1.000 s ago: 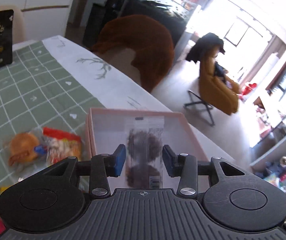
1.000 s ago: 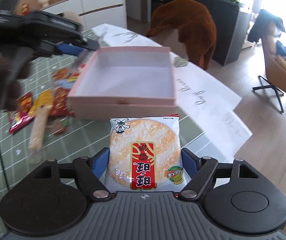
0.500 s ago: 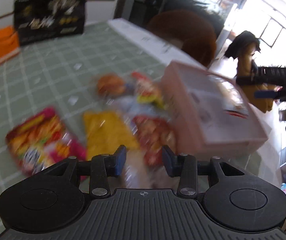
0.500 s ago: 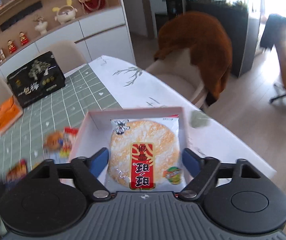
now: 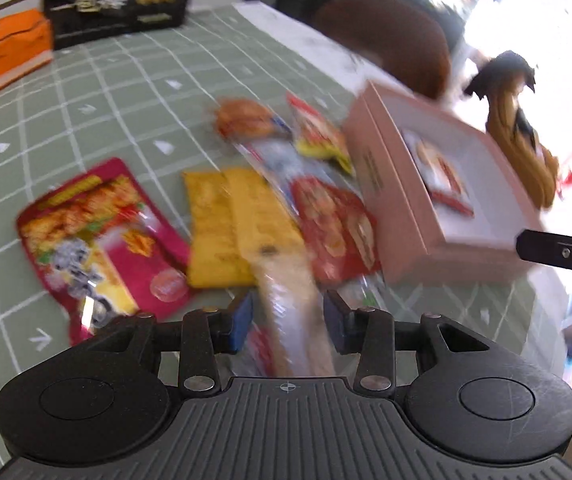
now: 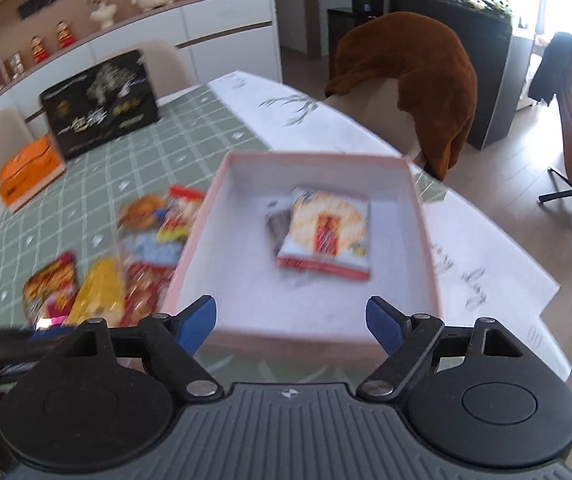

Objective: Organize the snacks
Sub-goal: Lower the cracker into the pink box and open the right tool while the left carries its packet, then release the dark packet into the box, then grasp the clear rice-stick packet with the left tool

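We see the right gripper (image 6: 290,320) above the near wall of the pink box (image 6: 425,216), fingers spread wide, nothing between them. Inside the box the rice cracker packet (image 6: 325,236) lies flat, partly covering a dark snack packet (image 6: 276,226) at its left edge. The box sits on the green checked tablecloth (image 6: 190,140), loose snacks just beside its left wall.

From the left wrist view, left gripper (image 5: 287,318) is low over the snack pile, fingers fairly narrow, a long clear-wrapped stick snack (image 5: 293,292) running between them; blur, so we cannot tell if the pads touch it. Around it: red-pink chip bag (image 5: 98,236) to the left, yellow packet (image 5: 214,224) beside the stick, red packet (image 5: 337,228) against the box (image 5: 401,216), round bun-like snack (image 5: 246,118) further back. Black gift box (image 5: 118,0) and orange box (image 5: 2,52) at the far table edge
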